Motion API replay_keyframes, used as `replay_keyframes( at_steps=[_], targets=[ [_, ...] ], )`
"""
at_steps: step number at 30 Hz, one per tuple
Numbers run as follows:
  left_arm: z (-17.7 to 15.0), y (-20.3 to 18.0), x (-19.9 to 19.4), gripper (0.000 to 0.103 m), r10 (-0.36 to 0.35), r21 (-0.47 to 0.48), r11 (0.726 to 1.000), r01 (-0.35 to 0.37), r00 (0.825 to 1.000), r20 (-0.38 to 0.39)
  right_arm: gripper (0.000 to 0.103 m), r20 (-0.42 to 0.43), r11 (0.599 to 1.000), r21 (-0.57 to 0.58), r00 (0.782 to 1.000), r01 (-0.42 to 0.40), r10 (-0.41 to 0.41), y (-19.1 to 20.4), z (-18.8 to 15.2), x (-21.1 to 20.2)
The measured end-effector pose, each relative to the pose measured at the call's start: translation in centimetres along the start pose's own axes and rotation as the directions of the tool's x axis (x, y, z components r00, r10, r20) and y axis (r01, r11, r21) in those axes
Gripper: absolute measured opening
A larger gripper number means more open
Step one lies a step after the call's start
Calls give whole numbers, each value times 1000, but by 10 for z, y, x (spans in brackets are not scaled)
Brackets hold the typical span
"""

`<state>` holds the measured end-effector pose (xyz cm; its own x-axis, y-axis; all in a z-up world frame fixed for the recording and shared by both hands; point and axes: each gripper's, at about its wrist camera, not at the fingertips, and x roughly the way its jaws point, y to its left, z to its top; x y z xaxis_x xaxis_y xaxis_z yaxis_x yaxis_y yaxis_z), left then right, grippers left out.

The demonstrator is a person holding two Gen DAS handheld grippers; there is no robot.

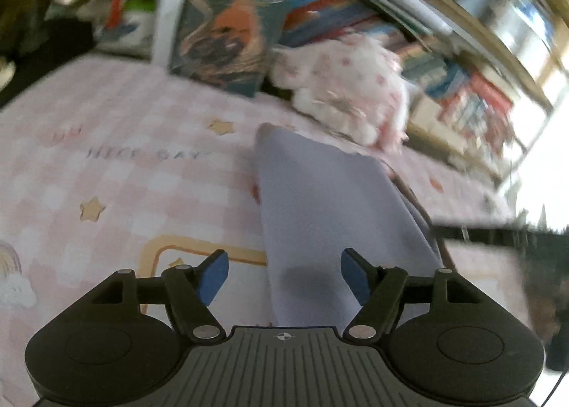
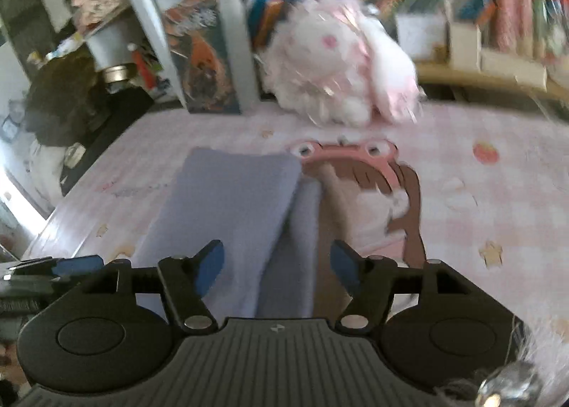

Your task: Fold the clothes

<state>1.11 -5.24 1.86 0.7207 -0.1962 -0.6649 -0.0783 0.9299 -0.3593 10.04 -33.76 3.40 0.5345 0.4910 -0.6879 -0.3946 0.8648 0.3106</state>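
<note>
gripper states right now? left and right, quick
Left gripper: open, holding nothing, above the lavender cloth.
Right gripper: open, holding nothing, above the same folded cloth.

One folded lavender garment is lying at centre, one plush bunny sitting at twelve o'clock, two grippers hovering, books beyond counting.
</note>
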Motion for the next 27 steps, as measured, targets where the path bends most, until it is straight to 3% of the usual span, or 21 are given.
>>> replay_keyframes(
  at_steps=[3, 12, 15, 16, 20, 27],
  targets=[
    [6, 7, 16, 72, -25, -43, 999, 23, 998, -51, 70, -79, 995, 102, 997, 9, -1, -17, -2, 11],
    [14, 5, 52, 72, -138, -117, 985, 125, 984, -111, 72, -123, 966, 258, 990, -37, 70, -34, -9, 30],
    [13, 1, 54, 70, -147, -123, 984, 132, 982, -118, 58, -118, 955, 289, 988, -60, 98, -36, -11, 32],
    [12, -2, 53, 67, -137, -110, 986, 125, 984, -113, 48, -120, 954, 292, 987, -70, 109, -36, -11, 32],
    [9, -17, 46, 44, -102, -57, 994, 97, 991, -92, 23, -88, 970, 229, 991, -77, 99, -26, -10, 18],
    [-15, -53, 13, 41, -128, 35, 990, 134, 982, -139, 18, -107, 997, 75, 994, -28, 36, -16, -31, -32]
  ],
)
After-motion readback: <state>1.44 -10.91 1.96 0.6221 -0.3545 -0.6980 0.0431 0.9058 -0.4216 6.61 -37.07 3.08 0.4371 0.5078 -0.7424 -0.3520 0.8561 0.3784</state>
